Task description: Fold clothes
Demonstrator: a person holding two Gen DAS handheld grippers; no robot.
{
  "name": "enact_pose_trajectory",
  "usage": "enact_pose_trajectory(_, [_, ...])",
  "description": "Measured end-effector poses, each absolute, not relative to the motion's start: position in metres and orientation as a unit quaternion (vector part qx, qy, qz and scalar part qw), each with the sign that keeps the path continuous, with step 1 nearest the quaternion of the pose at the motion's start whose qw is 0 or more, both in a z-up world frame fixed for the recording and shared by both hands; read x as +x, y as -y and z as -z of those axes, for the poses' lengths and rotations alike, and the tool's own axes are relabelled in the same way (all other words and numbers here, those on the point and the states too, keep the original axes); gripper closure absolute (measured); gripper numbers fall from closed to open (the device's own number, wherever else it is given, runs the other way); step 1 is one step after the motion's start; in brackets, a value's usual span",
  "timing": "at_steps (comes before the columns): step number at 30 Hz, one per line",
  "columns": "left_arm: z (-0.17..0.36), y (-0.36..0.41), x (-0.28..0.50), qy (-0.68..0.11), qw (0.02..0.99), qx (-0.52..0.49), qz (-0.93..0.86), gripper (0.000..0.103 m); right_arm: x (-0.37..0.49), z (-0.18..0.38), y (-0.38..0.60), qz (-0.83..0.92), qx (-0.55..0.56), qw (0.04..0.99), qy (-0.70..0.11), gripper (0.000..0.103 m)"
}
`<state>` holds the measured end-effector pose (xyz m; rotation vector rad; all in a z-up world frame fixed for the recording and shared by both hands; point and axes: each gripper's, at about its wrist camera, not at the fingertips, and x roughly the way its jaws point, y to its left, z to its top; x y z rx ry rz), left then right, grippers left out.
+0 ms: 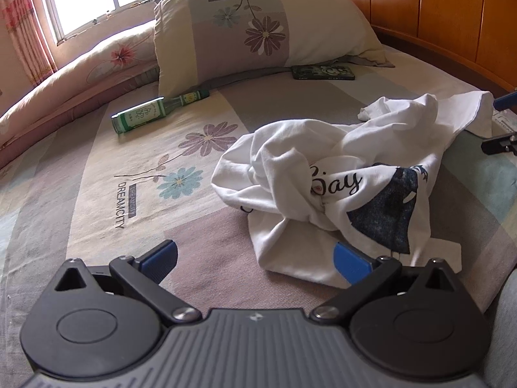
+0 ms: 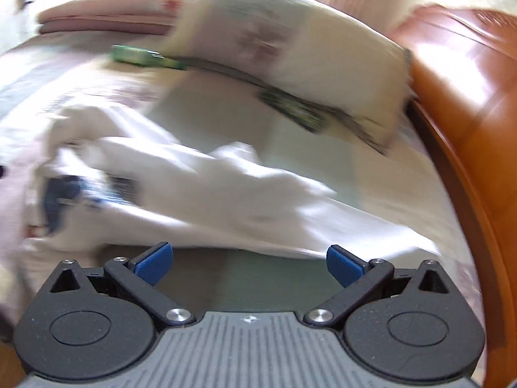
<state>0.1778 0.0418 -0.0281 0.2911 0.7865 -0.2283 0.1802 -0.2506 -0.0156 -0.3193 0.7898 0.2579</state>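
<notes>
A crumpled white T-shirt (image 1: 326, 174) with black lettering and a dark blue print lies bunched on the floral bedsheet (image 1: 97, 177). My left gripper (image 1: 255, 262) is open just in front of the shirt's near edge, its right blue pad (image 1: 350, 263) over the cloth, nothing held. At the left wrist view's right edge, the right gripper (image 1: 504, 123) shows by the shirt's far corner. The right wrist view is motion-blurred: the same T-shirt (image 2: 194, 194) spreads ahead of my open right gripper (image 2: 248, 263), whose blue pads stand wide apart just short of the hem.
A large floral pillow (image 1: 258, 29) leans at the head of the bed against the wooden headboard (image 1: 452, 16). A green bottle (image 1: 155, 113) and a dark flat case (image 1: 323, 71) lie by the pillow. A pink folded quilt (image 1: 74, 74) runs along the left, under a window.
</notes>
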Motion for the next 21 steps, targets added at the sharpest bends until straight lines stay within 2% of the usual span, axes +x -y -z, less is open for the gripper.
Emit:
enact_pose_trajectory(5, [0.025, -0.060, 0.170, -0.383, 0.908, 0.145, 0.091, 0.001, 0.173, 0.019, 0.157, -0.192, -0.169, 0.900, -0.354, 0.000])
enact_pose_trajectory(12, [0.034, -0.077, 0.167, -0.392, 0.909, 0.118, 0.081, 0.001, 0.195, 0.057, 0.073, -0.173, -0.225, 0.900, -0.332, 0.000])
enact_pose_trajectory(16, [0.042, -0.076, 0.170, -0.397, 0.907, 0.116, 0.081, 0.001, 0.216, 0.073, 0.101, -0.135, -0.229, 0.896, -0.355, 0.000])
enact_pose_trajectory(21, [0.056, -0.066, 0.187, -0.405, 0.903, 0.113, 0.095, 0.001, 0.234, 0.060, 0.168, -0.079, -0.170, 0.912, -0.364, 0.000])
